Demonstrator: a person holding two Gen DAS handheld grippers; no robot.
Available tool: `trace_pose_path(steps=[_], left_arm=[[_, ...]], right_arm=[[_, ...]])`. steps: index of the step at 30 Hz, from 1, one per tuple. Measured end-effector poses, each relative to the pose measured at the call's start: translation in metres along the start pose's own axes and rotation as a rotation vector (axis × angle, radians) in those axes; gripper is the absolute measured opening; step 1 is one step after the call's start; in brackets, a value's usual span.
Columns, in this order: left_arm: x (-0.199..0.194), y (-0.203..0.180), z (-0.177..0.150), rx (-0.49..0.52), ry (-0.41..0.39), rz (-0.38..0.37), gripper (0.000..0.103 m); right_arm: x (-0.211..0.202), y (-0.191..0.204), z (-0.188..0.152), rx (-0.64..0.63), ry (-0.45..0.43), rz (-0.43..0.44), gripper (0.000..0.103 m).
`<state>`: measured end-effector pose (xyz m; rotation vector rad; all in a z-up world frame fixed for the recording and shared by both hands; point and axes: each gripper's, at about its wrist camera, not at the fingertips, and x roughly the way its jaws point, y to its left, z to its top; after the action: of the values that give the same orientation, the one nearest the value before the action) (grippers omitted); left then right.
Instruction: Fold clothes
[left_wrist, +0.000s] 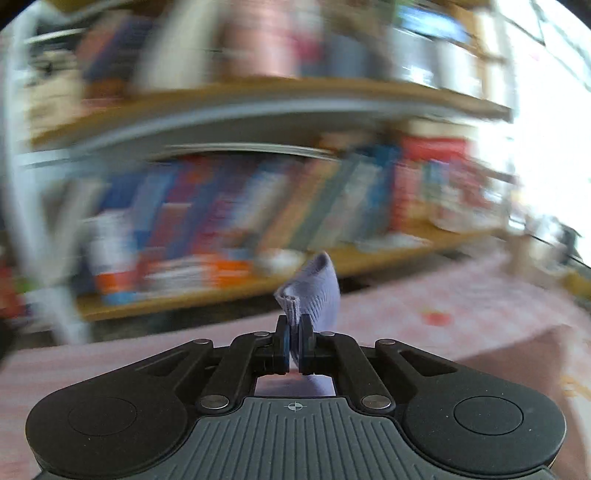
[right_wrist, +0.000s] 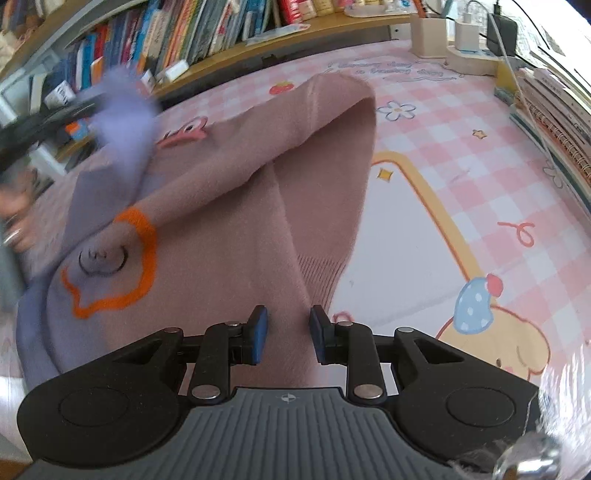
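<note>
You are mid-fold: your left gripper (left_wrist: 293, 341) pinches the sweater's lilac cuff (left_wrist: 314, 291); your right gripper (right_wrist: 286, 334), unclenched, straddles the pink sleeve (right_wrist: 295, 206). Next, lay that cuff across the body.

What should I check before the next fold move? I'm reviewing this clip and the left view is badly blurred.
1. Left gripper has a firm hold: ok, shut on the lavender cuff, which sticks up past the pads.
2. Right gripper is holding cloth: not ok, pads stand apart over the pink sleeve, no squeeze visible.
3. Sleeve lies flat: not ok, it arches up off the sweater.
4. Landing area is free: ok, the checked table cover beside the sweater is bare.
5. Sweater's far-left edge is tidy: cannot tell, blurred in both views.
</note>
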<state>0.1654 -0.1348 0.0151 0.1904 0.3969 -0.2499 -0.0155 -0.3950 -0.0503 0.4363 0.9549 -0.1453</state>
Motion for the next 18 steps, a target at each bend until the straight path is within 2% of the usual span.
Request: trace_pose_path(steps=[5,8,12,14,17,18], left_arm=[[-0.034,0.108,-0.025,-0.035,0.066,0.281,0.003],[-0.052,0.155,-0.041,-0.049,0.101,0.421,0.003],[-0.066,0.211,-0.056,-0.156,0.136,0.580,0.003],[-0.072,0.228,-0.063,-0.182,0.149,0.628,0.003],[-0.070,0.239,-0.068,-0.190,0.189,0.633,0.004],[-0.069,0.242,-0.070,-0.193,0.203,0.633,0.007]], right_arm=[[0.001,-0.012,0.021,0.037,-0.033,-0.019,0.024],[0.008,-0.014,0.031,0.021,-0.027,-0.034,0.024],[0.020,-0.009,0.038,-0.009,-0.012,-0.044,0.024],[0.023,-0.005,0.038,-0.028,-0.008,-0.051,0.024],[0.028,0.001,0.039,-0.056,-0.004,-0.063,0.024],[0.029,0.003,0.039,-0.063,-0.002,-0.069,0.024]])
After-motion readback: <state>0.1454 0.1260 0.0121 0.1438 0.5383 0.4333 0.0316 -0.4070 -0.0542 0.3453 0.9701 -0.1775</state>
